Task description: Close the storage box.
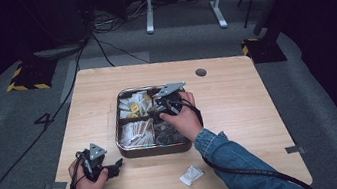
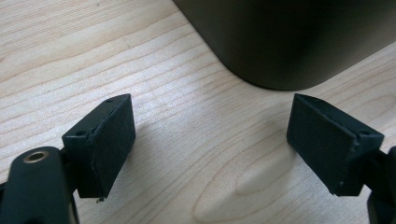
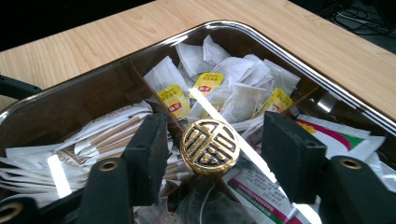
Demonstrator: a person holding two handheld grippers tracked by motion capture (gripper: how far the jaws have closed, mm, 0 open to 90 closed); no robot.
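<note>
Brass-coloured, the round knob (image 3: 209, 147) of the clear lid stood at the middle of the metal tray (image 1: 129, 152), directly between the jaws of the right gripper (image 3: 215, 154). Those jaws stood apart, with a gap on each side of the knob and neither pad touching it. Tea bags (image 3: 219, 88) filled the compartment beyond. The left gripper (image 2: 210, 144) rested on the table (image 1: 237, 94) near its front left corner, jaws wide apart with nothing between them, just short of the tray's rounded corner.

Gold knob (image 3: 209, 147) with black relief pattern; white tea bags (image 3: 233, 88) with yellow tags; silver tray (image 1: 154, 149); light wood-grain table (image 1: 238, 104).
</note>
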